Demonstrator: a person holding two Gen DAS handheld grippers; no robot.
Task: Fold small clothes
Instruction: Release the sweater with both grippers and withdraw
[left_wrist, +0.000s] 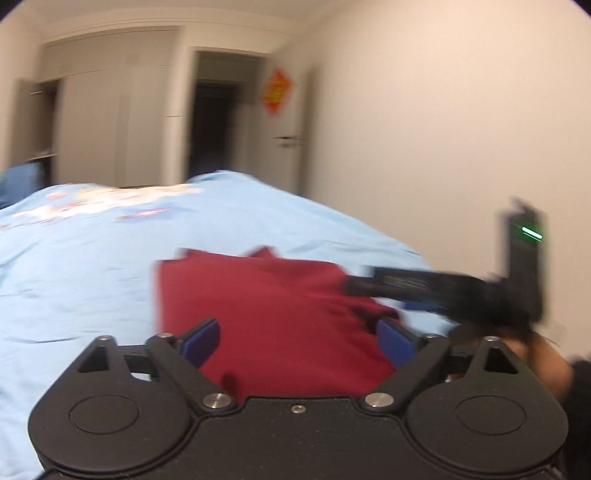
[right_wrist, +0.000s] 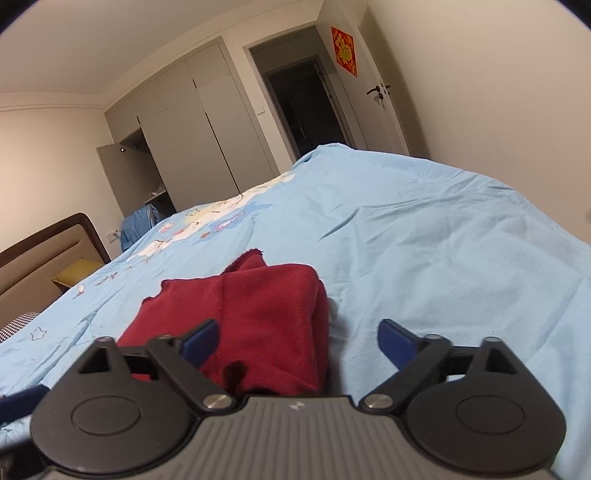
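My left gripper (left_wrist: 297, 341) is spread wide, its blue pads (left_wrist: 202, 339) apart with nothing between them but a view of the red garment (left_wrist: 266, 317) beyond. That garment lies folded into a compact block on the light blue bedspread (left_wrist: 74, 266), close in front of me. The left view is smeared, so details of the cloth are lost there. What it does give me is my right gripper (left_wrist: 354, 286) from the outside, reaching in from the right over the far right corner of the garment, a green light (left_wrist: 532, 233) glowing on its upright black body; whether it touches the fabric I cannot tell through the blur.

The right view is sharp. My right gripper (right_wrist: 297, 341) is also released, fingers wide, holding nothing; its left pad (right_wrist: 201, 339) sits in front of the red garment (right_wrist: 240, 325), its right pad over bare bedspread (right_wrist: 424, 240). Here I can make out a seam down the top layer, stacked layers at the right edge, and a frayed corner poking out behind. Only this view shows the headboard (right_wrist: 44, 251) at left, the cartoon print (right_wrist: 207, 225) on the bedspread and the door handle (right_wrist: 376, 90).
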